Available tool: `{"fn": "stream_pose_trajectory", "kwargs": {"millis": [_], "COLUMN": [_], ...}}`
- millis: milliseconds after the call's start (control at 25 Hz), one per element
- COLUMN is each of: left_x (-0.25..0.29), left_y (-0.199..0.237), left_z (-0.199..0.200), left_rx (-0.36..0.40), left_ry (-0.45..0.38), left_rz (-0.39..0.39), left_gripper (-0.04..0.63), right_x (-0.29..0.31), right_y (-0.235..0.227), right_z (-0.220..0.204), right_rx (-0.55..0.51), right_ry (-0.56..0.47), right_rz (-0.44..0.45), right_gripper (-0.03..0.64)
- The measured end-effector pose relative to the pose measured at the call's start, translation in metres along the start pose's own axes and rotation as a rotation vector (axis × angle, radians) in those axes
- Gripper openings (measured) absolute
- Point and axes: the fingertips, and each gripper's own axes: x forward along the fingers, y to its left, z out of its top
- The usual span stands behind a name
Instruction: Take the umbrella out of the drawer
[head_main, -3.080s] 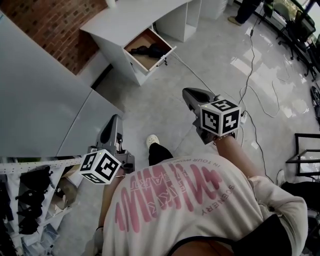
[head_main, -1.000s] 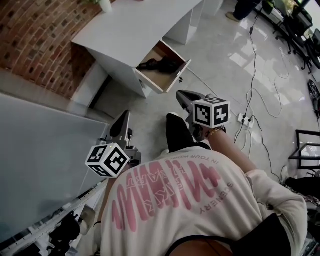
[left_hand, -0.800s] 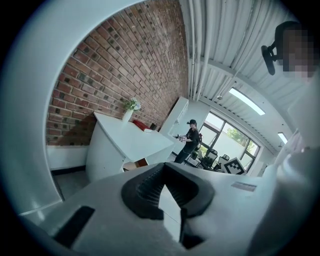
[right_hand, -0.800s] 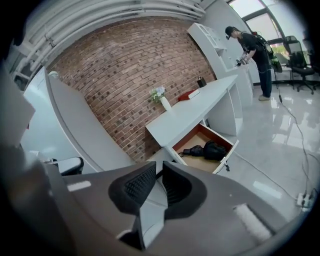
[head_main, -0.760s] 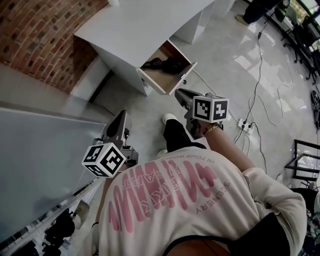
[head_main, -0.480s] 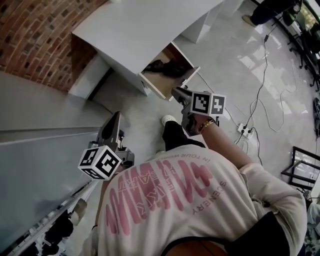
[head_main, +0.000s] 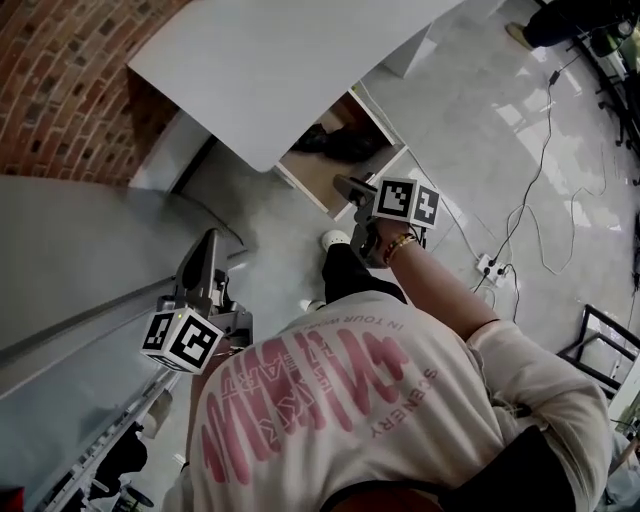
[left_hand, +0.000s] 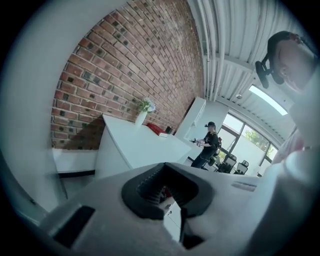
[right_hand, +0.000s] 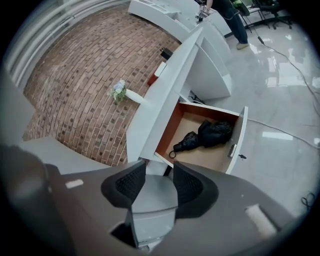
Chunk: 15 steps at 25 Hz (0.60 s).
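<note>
One red brick wall (head_main: 60, 70) filled the far left of the head view. Next to it, above the person's pale, pink-printed shirt (head_main: 330, 400), the left gripper (head_main: 209, 240), a grey tool with a marker cube, pointed up the picture, well apart from the furniture. In its own view its black ribbed pads (left_hand: 145, 187) met at the tips, closed on nothing. Toward the middle stood a long white desk (head_main: 280, 60); the right gripper view showed a small white vase of flowers (right_hand: 120, 91) on its top. Under the desk's edge, an open drawer with a brown wooden inside and a white front (right_hand: 239, 132) stuck out over the glossy grey floor (head_main: 480, 120). The black folded umbrella (right_hand: 187, 142) lay on the drawer's bottom, touching a crumpled black bundle (right_hand: 216, 132) beside it, with neither tool on it. The right gripper (head_main: 347, 186) hung near the drawer's front, aimed toward it. Its jaws had just been opening and stood apart, with nothing between them. Farther right, thin cables (head_main: 540, 170) and a white power strip (head_main: 490, 268) lay on the floor.
</note>
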Motion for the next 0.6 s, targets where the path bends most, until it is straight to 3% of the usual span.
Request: {"fn": "stream_pose_trajectory", "kwargs": {"millis": [240, 400, 600], "left_x": [0.025, 0.037, 0.052], "left_y": [0.029, 0.044, 0.059], "left_z": [0.009, 0.010, 0.004], "left_rx": [-0.023, -0.039, -0.071], "left_ry": [0.007, 0.018, 0.044], "left_rz": [0.140, 0.198, 0.253], "left_gripper": [0.003, 0.003, 0.003], "right_x": [0.040, 0.069, 0.096], "right_y": [-0.030, -0.056, -0.081], "right_z": [0.014, 0.018, 0.019], "right_rx": [0.079, 0.186, 0.223], "right_ry": [0.056, 0.079, 0.131], "right_rz": [-0.023, -0.053, -0.110], "right_gripper": [0.215, 0.229, 0.235]}}
